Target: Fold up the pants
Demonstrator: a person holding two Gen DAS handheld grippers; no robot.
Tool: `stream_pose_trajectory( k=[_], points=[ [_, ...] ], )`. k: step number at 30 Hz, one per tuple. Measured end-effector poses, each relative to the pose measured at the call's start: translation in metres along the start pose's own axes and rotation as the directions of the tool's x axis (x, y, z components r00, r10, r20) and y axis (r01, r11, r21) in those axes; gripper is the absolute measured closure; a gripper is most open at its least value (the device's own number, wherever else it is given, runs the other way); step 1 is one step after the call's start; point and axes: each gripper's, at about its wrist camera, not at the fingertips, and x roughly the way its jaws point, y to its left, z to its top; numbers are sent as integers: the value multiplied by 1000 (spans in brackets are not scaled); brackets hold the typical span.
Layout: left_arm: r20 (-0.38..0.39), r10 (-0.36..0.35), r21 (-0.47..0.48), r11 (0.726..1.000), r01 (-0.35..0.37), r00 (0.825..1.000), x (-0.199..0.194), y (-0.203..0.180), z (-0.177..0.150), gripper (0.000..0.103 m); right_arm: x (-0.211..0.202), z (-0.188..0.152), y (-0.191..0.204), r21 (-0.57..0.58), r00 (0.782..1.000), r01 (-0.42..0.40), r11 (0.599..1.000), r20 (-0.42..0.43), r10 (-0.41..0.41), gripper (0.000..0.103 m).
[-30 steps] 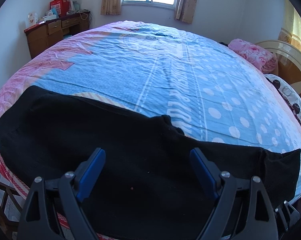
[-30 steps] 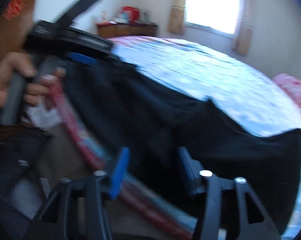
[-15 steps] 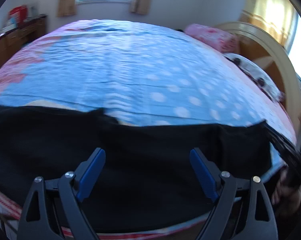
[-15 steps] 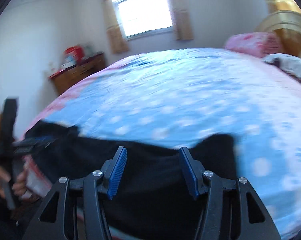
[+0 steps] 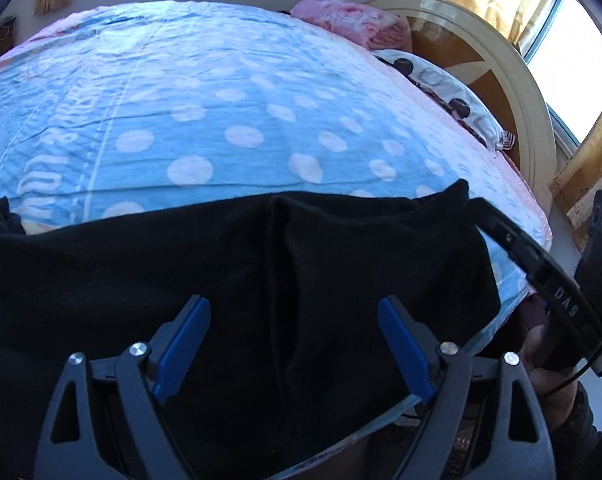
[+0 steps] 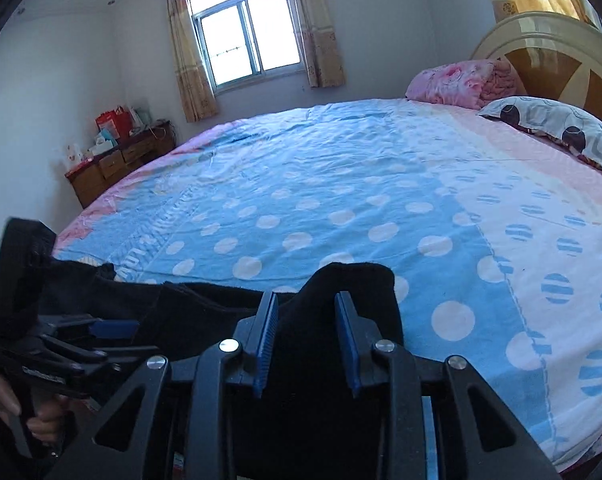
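Note:
Black pants [image 5: 229, 264] lie flat along the near edge of the bed, with a vertical fold line in the middle. My left gripper [image 5: 293, 336] is open and hovers over the pants, holding nothing. My right gripper [image 6: 305, 336] has its jaws partly closed with the right end of the pants [image 6: 353, 280] between them; I cannot tell if the pads press the cloth. The right gripper's body shows in the left wrist view [image 5: 541, 280] at the pants' right end. The left gripper shows in the right wrist view [image 6: 61, 344] at the far left.
The bed has a blue polka-dot sheet [image 6: 341, 184] with pink borders. A pink blanket [image 6: 461, 80] and a spotted pillow [image 6: 557, 124] lie by the wooden headboard [image 6: 561, 52]. A wooden dresser [image 6: 117, 160] stands by the far wall under the window [image 6: 245, 40].
Both grippers swung right along the pants. The right gripper moved to the pants' right end and its jaws narrowed around the cloth. The left gripper stayed open.

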Motion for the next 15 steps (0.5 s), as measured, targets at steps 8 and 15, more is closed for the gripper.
stream_pose_trajectory(
  k=[8,15],
  points=[
    [-1,-100,-92,991,99,995,-1,10,1,62,-16,8,-23,83,997,21,996,67,-27,71],
    [5,-114,-146,983,113,993,1,14,2,84,-22,9,-39,139,994,47,989,87,-60,71]
  ],
)
